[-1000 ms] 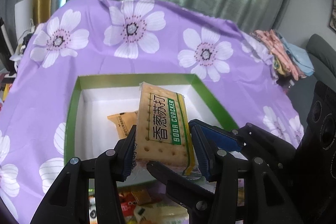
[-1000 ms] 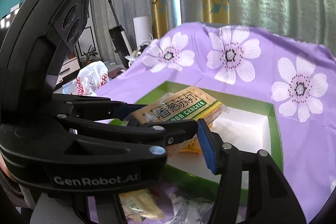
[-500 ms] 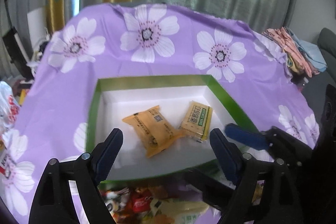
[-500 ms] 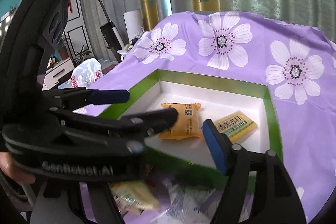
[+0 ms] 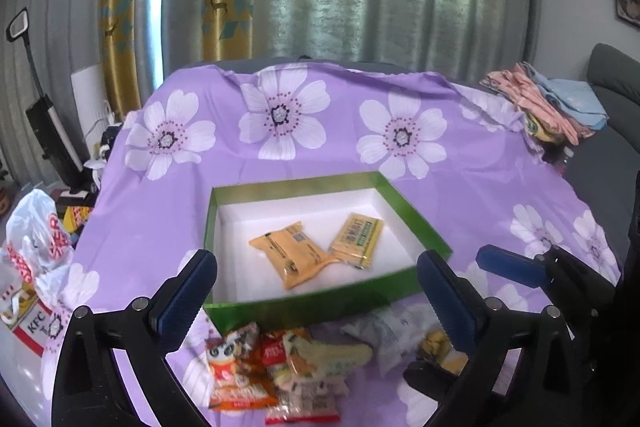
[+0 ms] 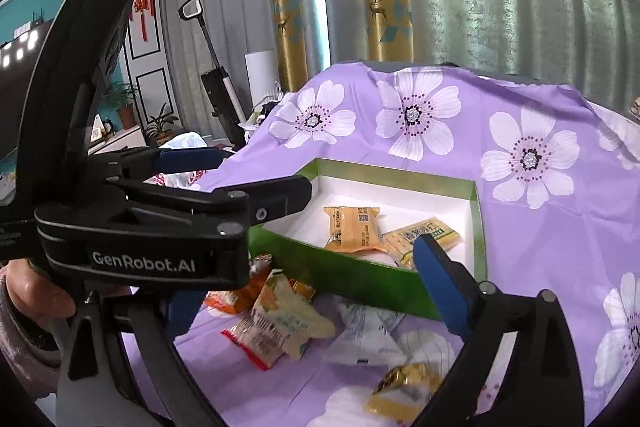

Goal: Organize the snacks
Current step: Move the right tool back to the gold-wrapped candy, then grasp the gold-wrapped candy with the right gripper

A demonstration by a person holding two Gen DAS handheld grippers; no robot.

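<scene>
A second ago the soda cracker pack [image 5: 355, 240] stood clamped between the left gripper [image 5: 316, 291] fingers above the green box [image 5: 416, 223]; it now lies flat on the white floor of the box, centre of the left wrist view, released. Both grippers have drawn back toward the lower edge of the frame. The left jaws are opening with nothing between them. The right gripper [image 6: 304, 291] jaws are likewise opening and empty.

Finding: one placement completed.

Box contents: the cracker pack and an orange snack packet [image 5: 291, 254], touching at one corner. Outside the box, just beside its near wall, a loose pile of snacks [image 5: 280, 359] remains on the purple floral cloth [image 5: 480, 187]; the count is unclear, possibly six or more.
</scene>
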